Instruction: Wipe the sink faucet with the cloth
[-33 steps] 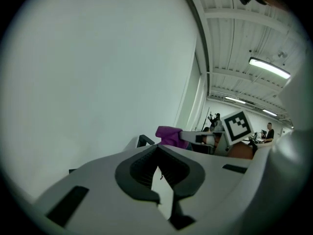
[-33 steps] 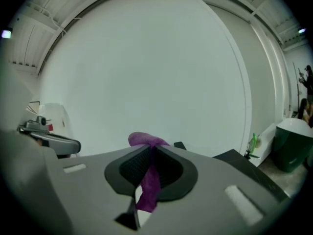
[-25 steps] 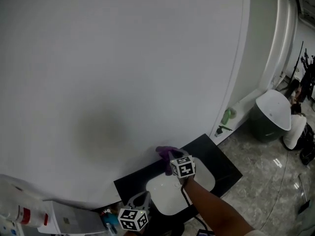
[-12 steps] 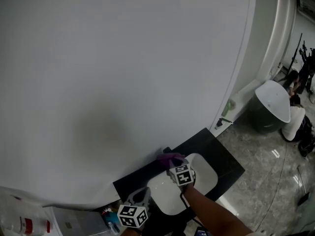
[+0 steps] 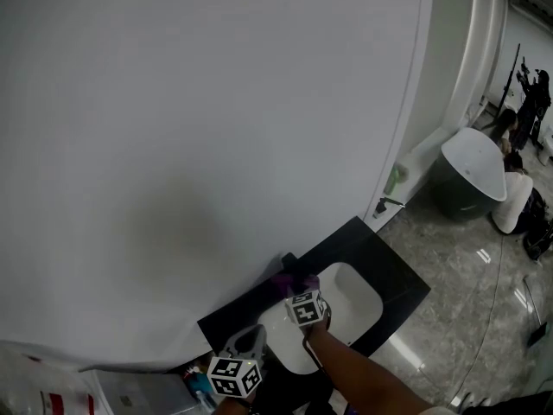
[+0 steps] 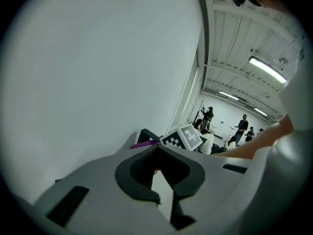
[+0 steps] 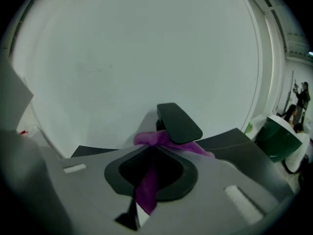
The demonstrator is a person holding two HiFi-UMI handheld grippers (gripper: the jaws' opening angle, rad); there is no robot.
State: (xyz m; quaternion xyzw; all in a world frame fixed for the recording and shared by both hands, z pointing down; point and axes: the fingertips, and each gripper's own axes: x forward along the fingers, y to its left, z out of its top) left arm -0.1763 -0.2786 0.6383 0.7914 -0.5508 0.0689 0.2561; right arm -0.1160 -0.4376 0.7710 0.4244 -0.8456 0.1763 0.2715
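Right gripper (image 7: 152, 149) on crumpled purple cloth (image 7: 146, 189)

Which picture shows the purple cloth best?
The right gripper view: the purple cloth is big and close, pinched in the right gripper and bunched against the black faucet. The head view shows only a tiny purple patch; the left gripper view, a thin sliver.

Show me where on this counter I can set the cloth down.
Bare black counter lies right of the white basin, out to its edge, and a narrower strip left of the basin. Crowded: behind the basin, where the right gripper holds the purple cloth at the faucet.
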